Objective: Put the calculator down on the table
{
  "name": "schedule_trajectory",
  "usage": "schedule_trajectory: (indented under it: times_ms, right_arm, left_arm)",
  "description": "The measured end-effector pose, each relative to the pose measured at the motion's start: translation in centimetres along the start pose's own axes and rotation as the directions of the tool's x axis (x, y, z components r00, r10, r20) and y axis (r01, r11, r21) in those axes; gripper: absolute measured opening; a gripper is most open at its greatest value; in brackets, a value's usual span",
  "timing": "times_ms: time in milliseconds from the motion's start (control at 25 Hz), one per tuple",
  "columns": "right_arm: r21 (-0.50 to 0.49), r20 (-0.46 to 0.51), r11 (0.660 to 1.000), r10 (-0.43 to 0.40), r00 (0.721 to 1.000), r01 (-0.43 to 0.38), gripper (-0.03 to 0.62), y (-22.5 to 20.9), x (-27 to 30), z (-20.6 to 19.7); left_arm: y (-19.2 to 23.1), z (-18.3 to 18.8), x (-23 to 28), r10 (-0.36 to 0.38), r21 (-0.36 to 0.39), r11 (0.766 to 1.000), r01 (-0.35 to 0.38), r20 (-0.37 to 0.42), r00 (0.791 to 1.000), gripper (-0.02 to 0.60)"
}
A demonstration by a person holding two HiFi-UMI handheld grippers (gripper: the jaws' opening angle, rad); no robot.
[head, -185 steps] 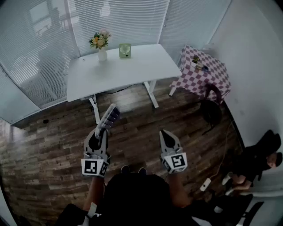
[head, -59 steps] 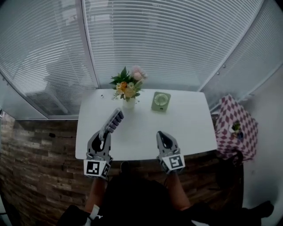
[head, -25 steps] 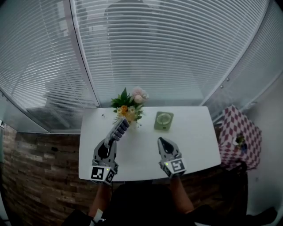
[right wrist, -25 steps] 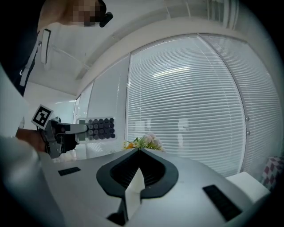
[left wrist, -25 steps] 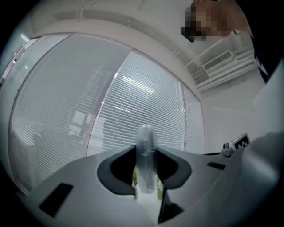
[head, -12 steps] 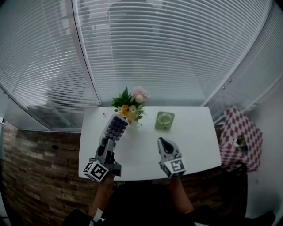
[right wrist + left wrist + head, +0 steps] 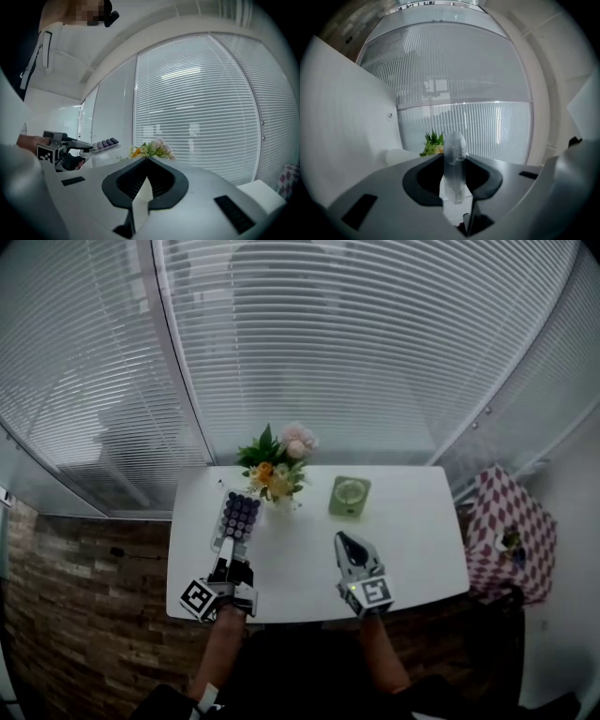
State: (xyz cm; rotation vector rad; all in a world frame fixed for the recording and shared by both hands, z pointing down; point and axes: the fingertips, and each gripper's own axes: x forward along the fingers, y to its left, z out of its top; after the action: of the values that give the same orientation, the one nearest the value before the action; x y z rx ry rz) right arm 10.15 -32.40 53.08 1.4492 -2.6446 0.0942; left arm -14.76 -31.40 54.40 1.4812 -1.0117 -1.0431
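A calculator (image 7: pixel 238 517) with dark keys is clamped by its near end in my left gripper (image 7: pixel 228 551), which is shut on it. It lies level and keys-up over the left part of the white table (image 7: pixel 403 521). In the left gripper view it shows edge-on as a pale slab (image 7: pixel 454 154) between the jaws. The right gripper view catches it from the side (image 7: pixel 103 144), just above the tabletop. My right gripper (image 7: pixel 340 540) hovers over the table's front middle, shut (image 7: pixel 146 162) and empty.
A vase of flowers (image 7: pixel 277 470) stands at the table's back, just right of the calculator. A small green clock-like box (image 7: pixel 349 495) sits beside it. Window blinds (image 7: pixel 356 352) close off the far side. A checked cloth table (image 7: pixel 511 531) is at the right.
My left gripper has rolled, turning the calculator from on-edge to flat with keys up, and has sunk toward the table. The right gripper has kept still.
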Motion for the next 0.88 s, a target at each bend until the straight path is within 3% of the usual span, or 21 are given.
schedule_trajectory:
  times_ms: [200,320,640,880]
  right_arm:
    - [-0.001,0.012,1.000,0.003,1.000,-0.003,0.006,-0.2,-0.1,0.0]
    - [0.000,0.011,1.000,-0.002,1.000,0.002,0.006,-0.4,-0.1,0.2]
    - [-0.006,-0.042,1.000,-0.007,0.999,0.007,0.006,-0.3,-0.3,-0.5]
    - [0.002,-0.003,1.000,-0.009,1.000,0.009,0.006,-0.2,-0.3,0.3]
  left_arm:
    - [0.5,-0.3,0.1,0.016,0.006,1.000,-0.016,-0.009,1.000,0.100]
    - [1.5,-0.3,0.3,0.027,-0.041,0.999,-0.027,-0.004,1.000,0.100]
    - [7.6,-0.7,-0.8,0.146,-0.016,0.989,-0.146,0.004,0.989,0.100]
    - [12.3,-1.4,-1.2,0.224,-0.051,0.973,-0.224,-0.016,0.975,0.100]
